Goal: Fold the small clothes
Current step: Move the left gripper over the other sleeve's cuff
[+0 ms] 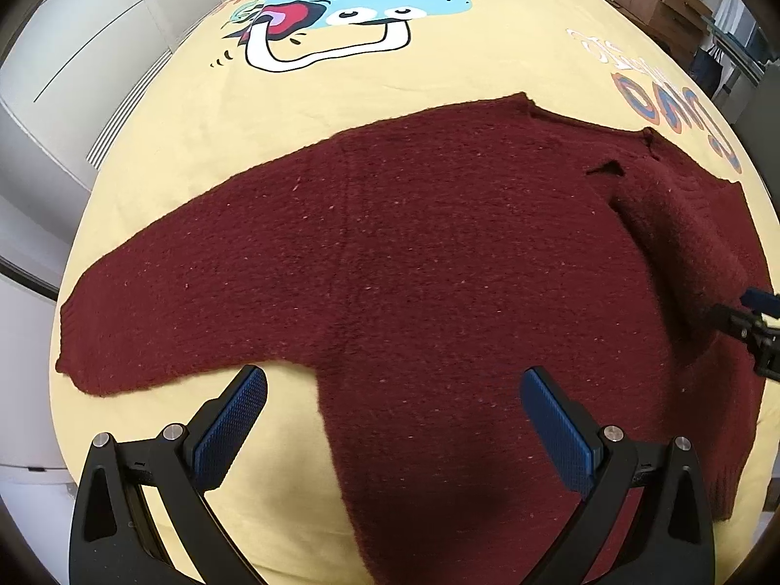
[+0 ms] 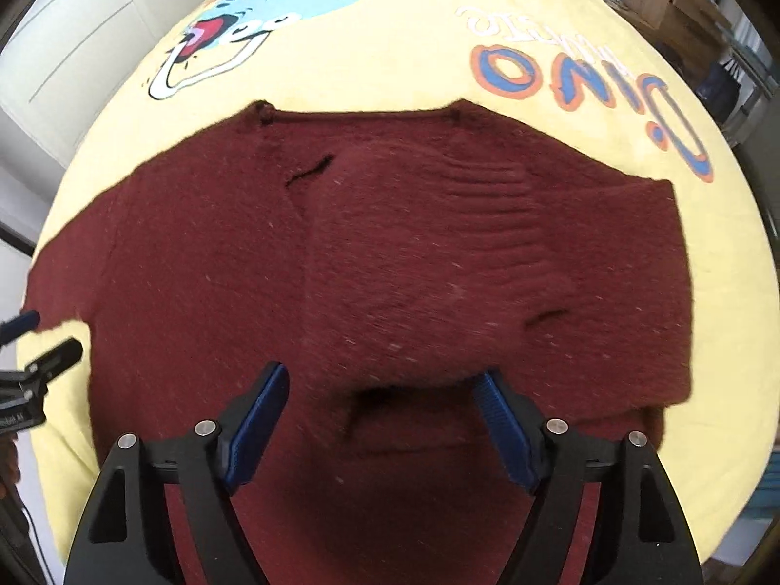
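Though one sleeve lies folded: nubby maroon knit sweater [image 1: 414,253], both grippers agape

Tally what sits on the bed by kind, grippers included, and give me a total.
Dark red knitted sweater: 1, laid flat, one sleeve folded over the body
Yellow dinosaur-print bedsheet: 1
Handheld grippers: 2, the left gripper and the right gripper, both with jaws apart and nothing pressed between them
Total: 4

Yellow cartoon-print bed cover [image 1: 161,156], dark red knit sweater [image 1: 414,253] lying flat
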